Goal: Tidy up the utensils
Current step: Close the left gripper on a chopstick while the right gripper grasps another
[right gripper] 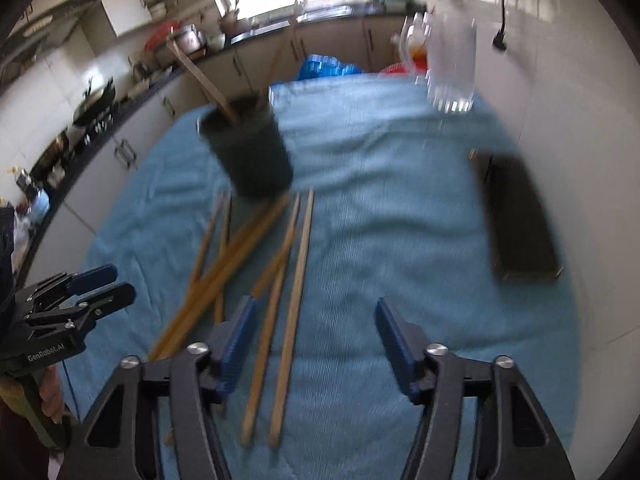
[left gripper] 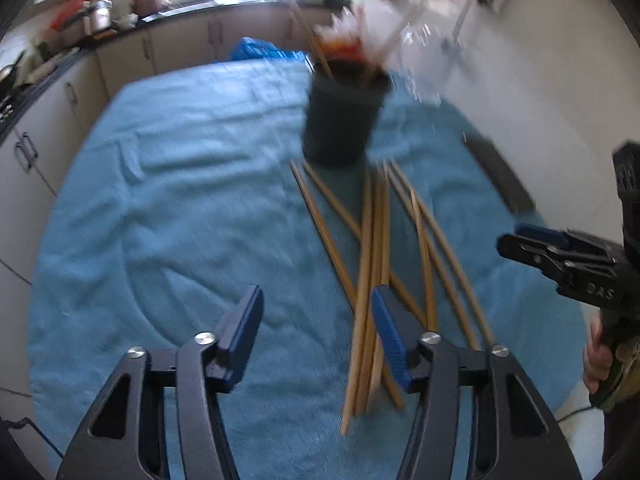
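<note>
While both pictures are blurred, I can see my left gripper point(left gripper: 316, 320) and my right gripper point(right gripper: 314, 334) with their jaws spread and nothing between the pads, both above the blue towel point(left gripper: 180, 200) that covers the table. The wooden chopsticks point(left gripper: 376, 248) lie crossed in a loose pile near the middle of the towel, just in front of the dark holder point(left gripper: 340, 120), which stands upright with a few sticks in it. A clear glass point(right gripper: 452, 64) stands near the far edge, and a dark flat case point(right gripper: 520, 224) lies at the right edge.

Tan chopsticks point(left gripper: 376, 248), dark cup point(left gripper: 340, 120), blue ribbed cloth point(left gripper: 180, 184).
</note>
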`<action>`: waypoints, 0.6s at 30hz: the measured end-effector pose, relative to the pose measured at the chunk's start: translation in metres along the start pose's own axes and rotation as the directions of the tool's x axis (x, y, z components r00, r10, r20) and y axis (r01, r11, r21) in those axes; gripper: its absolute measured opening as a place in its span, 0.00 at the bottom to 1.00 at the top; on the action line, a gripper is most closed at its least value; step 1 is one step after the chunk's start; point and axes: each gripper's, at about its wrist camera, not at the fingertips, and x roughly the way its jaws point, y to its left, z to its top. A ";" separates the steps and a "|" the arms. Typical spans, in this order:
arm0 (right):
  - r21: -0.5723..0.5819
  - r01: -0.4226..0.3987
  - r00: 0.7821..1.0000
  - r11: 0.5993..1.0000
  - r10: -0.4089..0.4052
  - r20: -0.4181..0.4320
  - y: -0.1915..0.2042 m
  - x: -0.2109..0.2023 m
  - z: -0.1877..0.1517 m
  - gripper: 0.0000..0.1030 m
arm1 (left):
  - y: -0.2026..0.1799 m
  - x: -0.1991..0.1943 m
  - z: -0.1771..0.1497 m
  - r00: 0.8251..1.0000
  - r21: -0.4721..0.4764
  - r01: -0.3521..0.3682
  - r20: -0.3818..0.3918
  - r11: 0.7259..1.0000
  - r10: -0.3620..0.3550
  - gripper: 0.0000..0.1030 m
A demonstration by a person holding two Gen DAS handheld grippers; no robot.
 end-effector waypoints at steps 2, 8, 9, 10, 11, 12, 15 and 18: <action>0.002 -0.001 0.999 1.000 0.001 -0.033 0.001 0.014 -0.010 0.52 | -0.006 0.012 -0.004 0.999 0.036 -0.004 -0.031 0.999 0.006 0.41; -0.025 0.017 0.998 1.000 -0.018 -0.054 0.014 0.037 -0.019 0.43 | -0.014 0.030 -0.001 0.997 0.058 0.041 -0.073 0.997 -0.036 0.06; -0.039 0.031 0.998 0.999 -0.033 -0.056 0.017 0.039 -0.019 0.36 | -0.012 0.031 0.000 0.996 0.040 0.044 -0.079 0.998 -0.041 0.05; -0.051 0.048 0.997 0.998 -0.051 -0.062 0.019 0.043 -0.018 0.31 | -0.011 0.032 0.001 0.997 0.022 0.046 -0.070 0.999 -0.044 0.05; -0.055 0.057 0.996 0.997 -0.060 -0.067 0.020 0.046 -0.019 0.25 | -0.009 0.032 0.001 0.997 0.006 0.048 -0.057 0.999 -0.048 0.04; -0.060 0.070 0.996 0.996 -0.073 -0.056 0.020 0.046 -0.018 0.16 | -0.006 0.032 0.001 0.998 -0.006 0.042 -0.049 0.999 -0.042 0.00; -0.045 0.091 0.994 0.995 -0.094 -0.055 0.017 0.046 -0.017 0.08 | 0.006 0.029 0.001 0.999 -0.067 0.022 -0.045 0.998 -0.025 0.00; 0.013 0.102 0.994 0.995 -0.101 -0.051 0.005 0.042 -0.018 0.08 | 0.022 0.030 -0.006 0.998 -0.119 0.000 -0.057 0.993 -0.007 0.00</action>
